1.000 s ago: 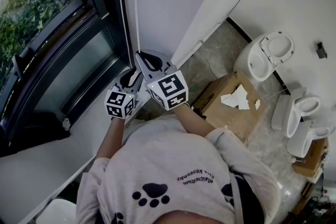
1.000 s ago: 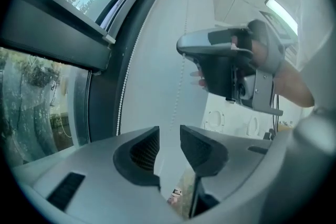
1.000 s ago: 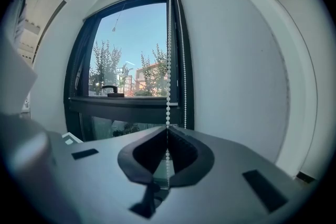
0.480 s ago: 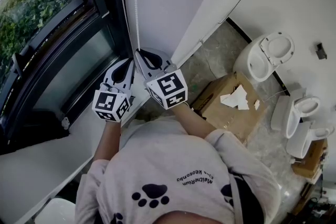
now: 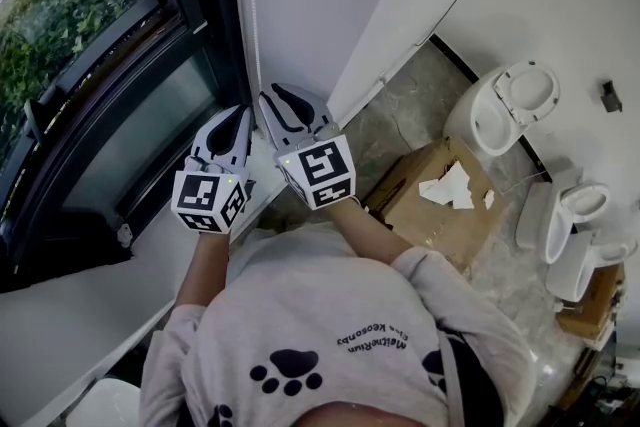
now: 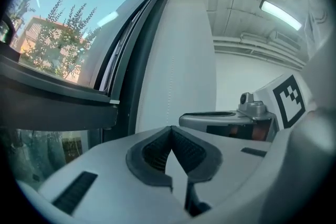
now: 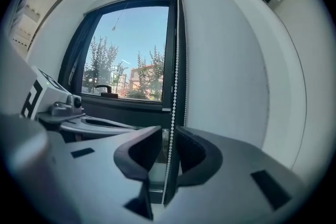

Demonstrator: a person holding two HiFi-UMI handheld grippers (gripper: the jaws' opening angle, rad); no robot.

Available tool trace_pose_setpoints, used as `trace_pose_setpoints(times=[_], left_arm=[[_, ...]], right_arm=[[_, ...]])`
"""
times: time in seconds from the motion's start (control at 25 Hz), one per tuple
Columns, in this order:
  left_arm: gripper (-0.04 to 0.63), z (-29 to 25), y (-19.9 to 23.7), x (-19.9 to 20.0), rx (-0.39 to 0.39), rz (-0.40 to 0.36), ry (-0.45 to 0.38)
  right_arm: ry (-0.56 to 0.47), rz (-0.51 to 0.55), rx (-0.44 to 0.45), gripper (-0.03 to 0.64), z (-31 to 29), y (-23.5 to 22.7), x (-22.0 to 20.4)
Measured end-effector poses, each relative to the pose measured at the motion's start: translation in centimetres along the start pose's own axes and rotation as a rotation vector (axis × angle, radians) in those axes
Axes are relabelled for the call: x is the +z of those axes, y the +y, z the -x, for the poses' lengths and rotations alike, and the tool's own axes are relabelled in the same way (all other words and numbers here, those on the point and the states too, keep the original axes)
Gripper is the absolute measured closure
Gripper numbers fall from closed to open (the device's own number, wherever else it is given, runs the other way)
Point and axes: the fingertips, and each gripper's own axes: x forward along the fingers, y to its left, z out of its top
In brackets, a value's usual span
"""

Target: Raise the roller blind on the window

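Main thing I'm worrying about here: the right hand-held gripper is letting go while the bead chain is running between its pads, so the whole pull is hanging on the left hand-held gripper. If that pinch on such a thin chain is slipping, the roller blind is probably going to creep back down. The right jaws could also be snagging a bead as they're coming off. On the right one, the jaws are opening, roughly partway, with the chain passing down the gap but neither pad pressing on it. On the left one, the jaws are sitting fully together and the chain looks like it's feeding straight into the pinch, so I'm reading that as clamped on it. The chain is hanging along the right edge of the window frame, just beside the white wall. I'm not making out the blind itself in any view.
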Motion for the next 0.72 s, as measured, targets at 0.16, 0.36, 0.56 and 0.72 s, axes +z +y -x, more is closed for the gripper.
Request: trace_pose_setpoints(times=[0.16, 0.36, 0.56, 0.72], left_arm=[[0.588, 0.6, 0.0, 1.1, 0.037, -0.018, -0.022], [0.588, 1.7, -0.1, 2.7, 0.1, -0.038, -0.068], [0.588, 3.0, -1.0, 3.6, 0.149, -0.073, -0.094], [0.588, 3.9, -1.3, 3.8, 0.175, -0.092, -0.103]], right_arm=[[-0.036, 0.02, -0.062, 0.545, 1.7, -0.5, 1.2], [-0.082, 0.028, -0.135, 0.552, 4.3, -1.1, 2.2], [-0.128, 0.023, -0.191, 0.604, 6.6, -1.8, 2.8], [-0.167, 0.021, -0.221, 0.607, 8.3, -2.3, 3.6]])
